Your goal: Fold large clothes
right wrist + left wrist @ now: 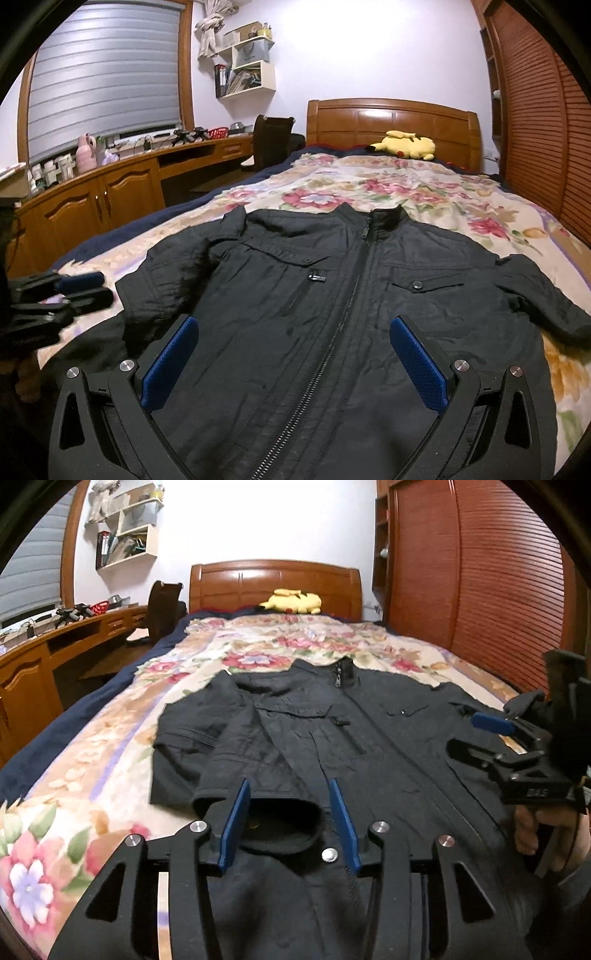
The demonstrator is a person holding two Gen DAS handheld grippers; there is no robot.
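the black jacket (332, 314) lies zipped and flat on the bed (424, 192), mid-frame. left hand-held gripper (290, 812) stands apart around the folded sleeve cuff (284, 819); right hand-held gripper (295, 365) gapes empty. the loose sleeve could slide back and undo the fold.

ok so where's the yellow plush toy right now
The yellow plush toy lies at the head of the bed, against the wooden headboard, far beyond the black jacket.

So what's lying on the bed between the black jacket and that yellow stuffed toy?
Nothing but the flowered blanket. Both wrist views show it bare from the black jacket collar up to the yellow stuffed toy by the headboard.
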